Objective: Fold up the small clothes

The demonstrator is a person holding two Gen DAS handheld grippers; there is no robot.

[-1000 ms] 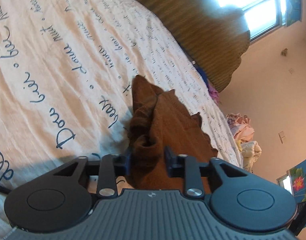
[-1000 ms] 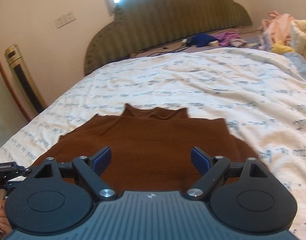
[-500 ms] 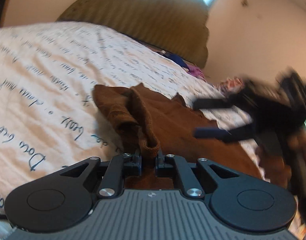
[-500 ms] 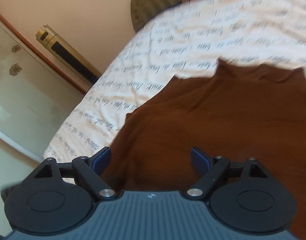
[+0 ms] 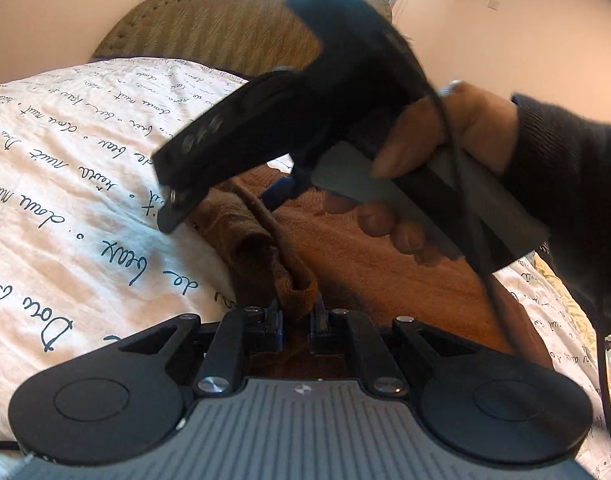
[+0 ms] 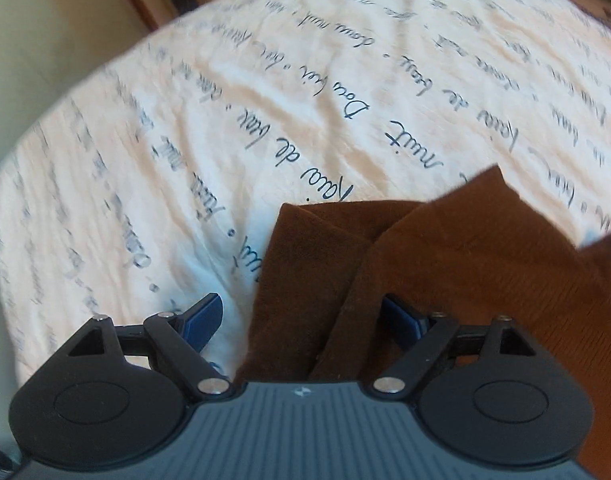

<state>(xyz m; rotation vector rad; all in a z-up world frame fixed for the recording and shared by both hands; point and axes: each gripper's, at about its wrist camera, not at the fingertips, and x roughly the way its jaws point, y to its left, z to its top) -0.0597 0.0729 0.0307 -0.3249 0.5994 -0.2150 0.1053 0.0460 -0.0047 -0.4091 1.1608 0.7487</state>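
**Left wrist view: a brown garment is pinched at its bunched edge while the second tongs come in**

Left wrist view shows the left gripper (image 5: 296,322) closed on a rolled, bunched edge of the brown knit top (image 5: 369,264), which is seen lying on the white bedsheet with blue handwriting print (image 5: 65,184), in front of the olive padded headboard (image 5: 209,28). Above the garment, nearer to the headboard, the right gripper (image 5: 225,196) is held by the person's right hand (image 5: 433,152); one blue pad (image 5: 279,194) is seen close over the cloth.

From the right wrist view, the right gripper (image 6: 301,316) is seen with its fingers spread wide. One blue pad (image 6: 203,316) stands over the bedsheet (image 6: 185,140), the other is at the garment (image 6: 465,264), and a folded flap with a double edge passes between them. Nothing is gripped by it yet.

The top is judged to be light, soft and limp, with a slightly rough knit that should not slip between the pads. No shape will be kept by it: any part that is not supported will sag and wrinkle. It is best taken at a hem, a seam or a folded edge, where the layers are thicker, and both layers should be caught together. If only the upper layer is pinched, the fold could open when it is lifted.
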